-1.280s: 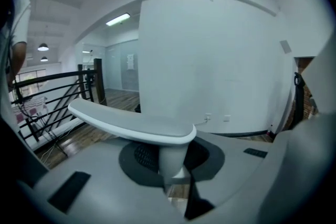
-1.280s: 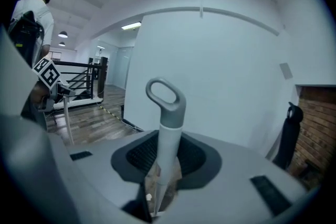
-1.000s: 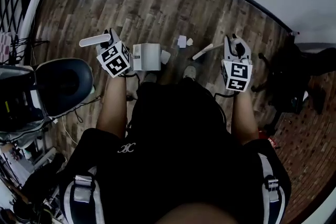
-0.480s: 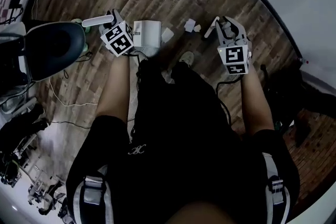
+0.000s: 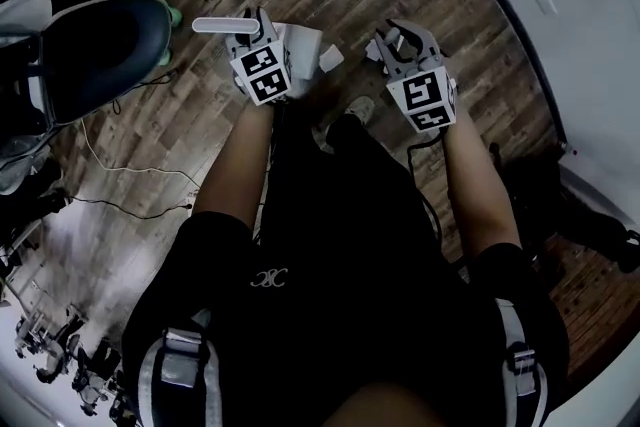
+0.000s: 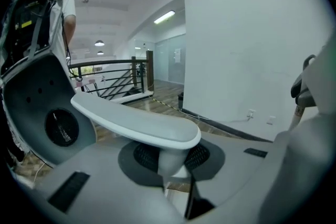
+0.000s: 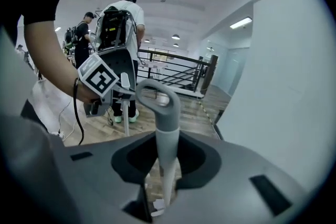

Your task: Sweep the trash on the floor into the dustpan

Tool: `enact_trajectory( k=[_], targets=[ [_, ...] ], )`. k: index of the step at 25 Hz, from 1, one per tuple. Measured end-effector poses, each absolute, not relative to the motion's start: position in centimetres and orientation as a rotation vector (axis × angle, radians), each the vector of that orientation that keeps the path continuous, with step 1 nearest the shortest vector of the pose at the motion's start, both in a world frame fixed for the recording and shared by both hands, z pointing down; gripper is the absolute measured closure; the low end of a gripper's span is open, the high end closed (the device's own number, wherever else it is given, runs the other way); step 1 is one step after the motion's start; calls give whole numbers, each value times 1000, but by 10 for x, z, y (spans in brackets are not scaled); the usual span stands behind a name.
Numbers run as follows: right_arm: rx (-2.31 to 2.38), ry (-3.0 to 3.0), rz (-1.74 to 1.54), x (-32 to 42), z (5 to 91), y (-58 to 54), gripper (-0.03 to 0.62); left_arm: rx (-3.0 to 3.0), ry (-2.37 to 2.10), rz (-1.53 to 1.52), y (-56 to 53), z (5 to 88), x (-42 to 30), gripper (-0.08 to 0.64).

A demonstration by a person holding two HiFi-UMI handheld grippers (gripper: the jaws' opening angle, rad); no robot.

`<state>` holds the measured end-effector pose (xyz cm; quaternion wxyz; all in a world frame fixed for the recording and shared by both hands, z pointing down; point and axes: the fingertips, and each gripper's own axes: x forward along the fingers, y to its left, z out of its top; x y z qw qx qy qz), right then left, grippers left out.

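Observation:
My left gripper (image 5: 256, 43) is shut on the white dustpan handle (image 5: 220, 25). The white dustpan (image 5: 302, 45) hangs just right of it, above the wooden floor. In the left gripper view the handle (image 6: 136, 123) lies crosswise over the jaws of that gripper (image 6: 172, 165). My right gripper (image 5: 398, 50) is shut on the broom handle (image 5: 388, 42). In the right gripper view this gripper (image 7: 165, 176) clamps the pale shaft, and the grey loop end (image 7: 160, 105) sticks up. A white scrap of trash (image 5: 330, 59) lies between the two grippers. More scraps (image 7: 156, 210) show below the jaws.
A dark office chair (image 5: 100, 45) stands close on the left. A thin cable (image 5: 130, 170) runs over the floor below it. The white wall (image 5: 570, 5) and its dark baseboard close off the right. People with backpacks (image 7: 118, 23) stand near a railing (image 7: 173, 73).
Both grippers have drawn closer together and nearer the top of the head view, carrying the dustpan and broom. The view has swung, so the chair now sits higher on the left.

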<state>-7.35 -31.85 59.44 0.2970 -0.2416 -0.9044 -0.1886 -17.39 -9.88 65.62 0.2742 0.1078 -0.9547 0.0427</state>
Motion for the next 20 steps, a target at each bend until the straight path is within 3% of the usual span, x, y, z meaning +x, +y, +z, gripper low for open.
enact_trajectory(
  k=[11,20],
  targets=[
    [-879,-2481,-317,-112,557,-184,494,428,-2519,85,-79,662,-164,488],
    [-741,-2597,-123,-129,520,-172,494,469,-2484,47,-74,663,-173,482]
  ],
)
